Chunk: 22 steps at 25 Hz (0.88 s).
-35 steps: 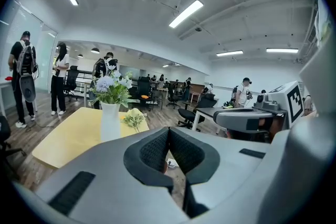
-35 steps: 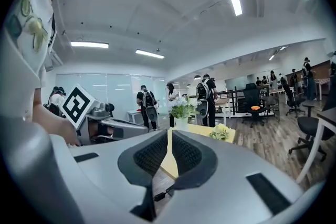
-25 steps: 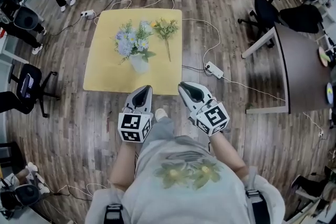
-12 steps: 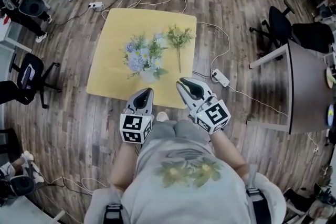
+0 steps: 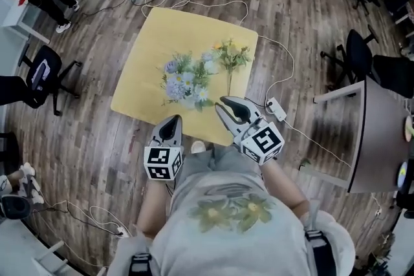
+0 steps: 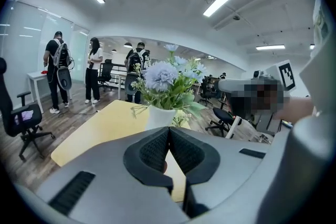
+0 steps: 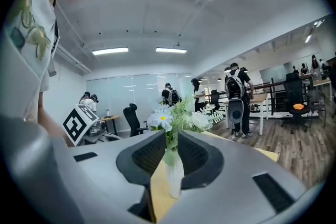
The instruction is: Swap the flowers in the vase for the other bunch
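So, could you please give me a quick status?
Left claw, right claw shut, empty. Blue bunch in vase; yellow bunch beside it. Nothing blocking.

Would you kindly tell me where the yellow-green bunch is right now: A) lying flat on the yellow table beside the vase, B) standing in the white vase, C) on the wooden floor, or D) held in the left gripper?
A: in the head view the yellow-green bunch lies flat on the yellow table, beside the white vase that holds the blue and white flowers.
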Motion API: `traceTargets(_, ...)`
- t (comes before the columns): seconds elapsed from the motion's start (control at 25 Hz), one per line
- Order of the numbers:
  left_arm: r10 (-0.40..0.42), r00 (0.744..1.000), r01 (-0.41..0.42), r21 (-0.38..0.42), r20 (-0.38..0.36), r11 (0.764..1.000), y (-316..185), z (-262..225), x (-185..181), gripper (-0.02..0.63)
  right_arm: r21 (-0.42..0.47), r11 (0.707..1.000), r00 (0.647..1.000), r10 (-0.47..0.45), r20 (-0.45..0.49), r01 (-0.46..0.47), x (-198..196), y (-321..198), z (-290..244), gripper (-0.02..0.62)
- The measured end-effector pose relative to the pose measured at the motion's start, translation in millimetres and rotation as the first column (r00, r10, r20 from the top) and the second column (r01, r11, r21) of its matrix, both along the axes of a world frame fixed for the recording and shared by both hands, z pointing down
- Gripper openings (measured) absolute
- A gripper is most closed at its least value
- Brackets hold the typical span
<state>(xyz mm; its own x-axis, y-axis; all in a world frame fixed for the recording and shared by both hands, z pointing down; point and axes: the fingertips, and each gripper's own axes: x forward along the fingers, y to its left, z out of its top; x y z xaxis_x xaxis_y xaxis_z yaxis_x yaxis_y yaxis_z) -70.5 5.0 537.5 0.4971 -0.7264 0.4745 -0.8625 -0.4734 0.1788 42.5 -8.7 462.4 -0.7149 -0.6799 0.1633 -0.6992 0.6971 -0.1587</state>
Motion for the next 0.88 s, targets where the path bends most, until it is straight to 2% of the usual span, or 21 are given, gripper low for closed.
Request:
traceTargets(0.04,-0.014,1.0,0.014,0.002,-0.001,1.0,-2,0,-1,0.017,-0.006,1.0,1.0,-0.017,-0.002,0.017,-2,-5,1,0.061)
traceTargets(0.16,-0.06,0.998,0.06,0.021,0.004,0.998,-14,-1,-5,0.017,-0.025,0.998,0.998,-0.066,-0.012,0.065,-12,-20,4,0.171)
traceTargets(0.32,-0.092,0.996,0.092,0.033,0.003,0.995,-16,-2,-10,0.017,-0.03,0.996,0.995,-0.088,-0.037,0.087,-23,-29,14,0.23)
traceTargets(0.56,-0.137,0.991,0.137,0.026,0.0,0.99,-14,-1,-21,0.017,-0.074,0.993,0.993,-0.101,-0.054,0.097,-36,-43,25,0.25)
traceTargets(0.88,-0.164,0.986,0.164,0.009,-0.002,0.986,-5,4,-38,0.017,-0.107,0.992,0.994,-0.075,-0.084,0.066,-61,-62,41,0.262)
